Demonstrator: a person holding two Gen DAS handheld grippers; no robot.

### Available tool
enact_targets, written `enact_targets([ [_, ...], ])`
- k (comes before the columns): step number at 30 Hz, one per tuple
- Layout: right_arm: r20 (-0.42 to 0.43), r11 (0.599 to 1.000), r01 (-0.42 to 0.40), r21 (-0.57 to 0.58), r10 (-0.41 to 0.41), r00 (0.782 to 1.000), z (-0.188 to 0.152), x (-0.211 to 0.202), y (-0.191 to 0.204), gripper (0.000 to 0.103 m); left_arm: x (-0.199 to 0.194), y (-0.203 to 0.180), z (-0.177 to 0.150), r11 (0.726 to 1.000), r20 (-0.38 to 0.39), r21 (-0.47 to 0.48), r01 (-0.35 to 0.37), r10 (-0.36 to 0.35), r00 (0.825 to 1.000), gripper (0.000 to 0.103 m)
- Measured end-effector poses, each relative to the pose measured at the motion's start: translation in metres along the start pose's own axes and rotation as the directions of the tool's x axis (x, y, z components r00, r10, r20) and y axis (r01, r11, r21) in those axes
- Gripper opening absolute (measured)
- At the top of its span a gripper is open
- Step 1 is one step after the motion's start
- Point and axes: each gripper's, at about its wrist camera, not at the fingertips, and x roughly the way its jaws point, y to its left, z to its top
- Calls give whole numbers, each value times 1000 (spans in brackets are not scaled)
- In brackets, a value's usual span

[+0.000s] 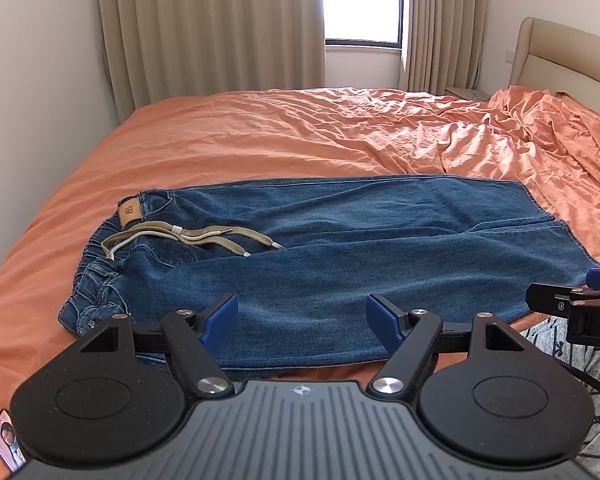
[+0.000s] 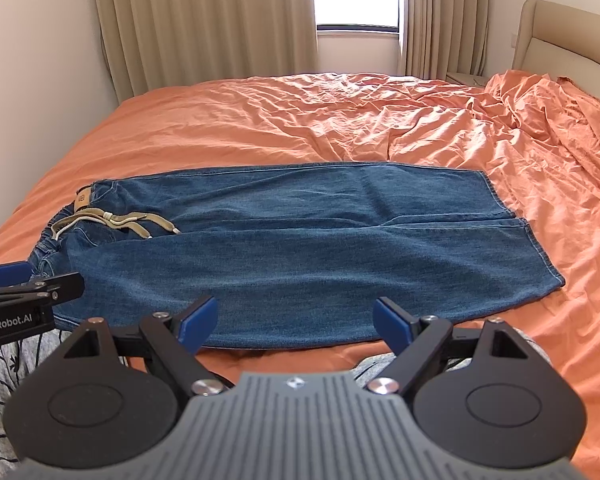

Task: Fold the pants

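Note:
Blue jeans [image 1: 340, 248] lie flat across the orange bed, waist at the left with a beige drawstring [image 1: 188, 236], leg hems at the right. They also show in the right wrist view [image 2: 300, 248]. My left gripper [image 1: 302, 316] is open and empty, hovering at the near edge of the jeans. My right gripper [image 2: 294, 320] is open and empty, above the near edge further right. Each gripper shows at the side of the other's view: the right one [image 1: 580, 304] and the left one [image 2: 28, 292].
The bed [image 1: 260, 136] has a rumpled orange sheet, bunched at the right [image 1: 548, 132]. A beige headboard [image 1: 560, 56] stands at the far right, curtains [image 1: 212, 28] and a window behind. A wall runs along the left. Patterned grey fabric [image 2: 4, 364] lies near me.

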Motion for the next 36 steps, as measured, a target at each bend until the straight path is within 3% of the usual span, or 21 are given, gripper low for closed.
enact_targets([
  [36,-9,1000,-5,-12,5,1000,1,2,5,81,0,2,0,1000,0,-2,4,-4,1000,86],
])
